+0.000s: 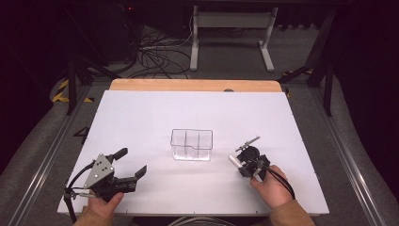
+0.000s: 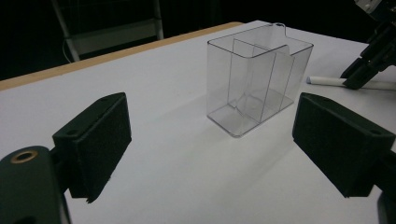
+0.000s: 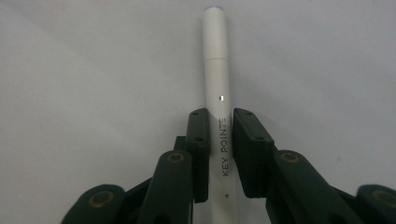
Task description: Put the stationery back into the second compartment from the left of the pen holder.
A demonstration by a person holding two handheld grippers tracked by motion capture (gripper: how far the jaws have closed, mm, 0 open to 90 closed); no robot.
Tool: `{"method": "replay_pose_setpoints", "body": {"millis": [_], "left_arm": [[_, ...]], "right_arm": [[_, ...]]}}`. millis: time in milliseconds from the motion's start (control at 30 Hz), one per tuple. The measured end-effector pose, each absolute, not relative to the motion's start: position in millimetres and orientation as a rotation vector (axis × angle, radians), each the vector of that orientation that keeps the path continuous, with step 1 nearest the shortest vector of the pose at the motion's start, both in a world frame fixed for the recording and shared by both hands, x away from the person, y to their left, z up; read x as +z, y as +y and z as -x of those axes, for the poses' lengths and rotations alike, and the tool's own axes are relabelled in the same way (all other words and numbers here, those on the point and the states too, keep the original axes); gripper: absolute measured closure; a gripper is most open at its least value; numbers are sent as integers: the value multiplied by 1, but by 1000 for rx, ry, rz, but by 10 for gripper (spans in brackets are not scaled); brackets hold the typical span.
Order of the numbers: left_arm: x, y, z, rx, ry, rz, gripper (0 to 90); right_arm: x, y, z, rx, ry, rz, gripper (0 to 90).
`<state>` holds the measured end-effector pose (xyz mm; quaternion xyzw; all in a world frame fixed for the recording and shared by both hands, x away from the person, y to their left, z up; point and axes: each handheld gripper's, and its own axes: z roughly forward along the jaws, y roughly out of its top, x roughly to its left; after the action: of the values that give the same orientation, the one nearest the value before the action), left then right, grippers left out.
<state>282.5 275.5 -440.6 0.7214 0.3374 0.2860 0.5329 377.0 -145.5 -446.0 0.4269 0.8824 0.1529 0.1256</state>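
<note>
A white pen [image 3: 216, 60] printed with "KEY POINT" lies flat on the white table top [image 1: 188, 113]. My right gripper [image 3: 220, 156] points down over it with both black pads against the pen's sides, shut on the barrel. In the high view that gripper [image 1: 241, 163] is right of centre, with the pen's white end [image 1: 233, 160] sticking out to its left. A clear plastic organizer [image 1: 191, 144] with upright dividers stands empty mid-table. My left gripper [image 1: 133, 161] rests at the front left, open wide and aimed at the organizer [image 2: 259, 88], nothing between its pads [image 2: 98, 140].
The table top ends in a wooden strip [image 1: 193, 85] at the far side. Beyond it are floor cables [image 1: 155, 54] and a white desk frame [image 1: 230, 28]. Metal rails [image 1: 56, 141] run along both sides of the table.
</note>
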Motion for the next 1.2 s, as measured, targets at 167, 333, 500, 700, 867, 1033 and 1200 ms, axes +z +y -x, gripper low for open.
{"method": "replay_pose_setpoints", "body": {"millis": [167,333,500,700,867,1033,1200], "left_arm": [[-441,275,-283,686,802,-1721,123],[-441,275,-283,686,803,-1721,123],[-441,276,-283,685,803,-1721,123],[-441,275,-283,682,804,-1721,123],[-441,275,-283,682,805,-1720,123],[-441,275,-283,684,804,-1721,123],[-441,275,-283,680,807,-1719,123]], "right_arm": [[-446,-145,-377,440,2570,-1239,780],[-447,-144,-376,435,2571,-1224,784],[-446,-144,-376,428,2574,-1209,786],[-440,-146,-373,473,2555,-1192,787],[-431,-150,-370,525,2528,-1180,787],[-428,-152,-369,548,2517,-1173,787],[-424,-152,-367,584,2505,-1151,787]]}}
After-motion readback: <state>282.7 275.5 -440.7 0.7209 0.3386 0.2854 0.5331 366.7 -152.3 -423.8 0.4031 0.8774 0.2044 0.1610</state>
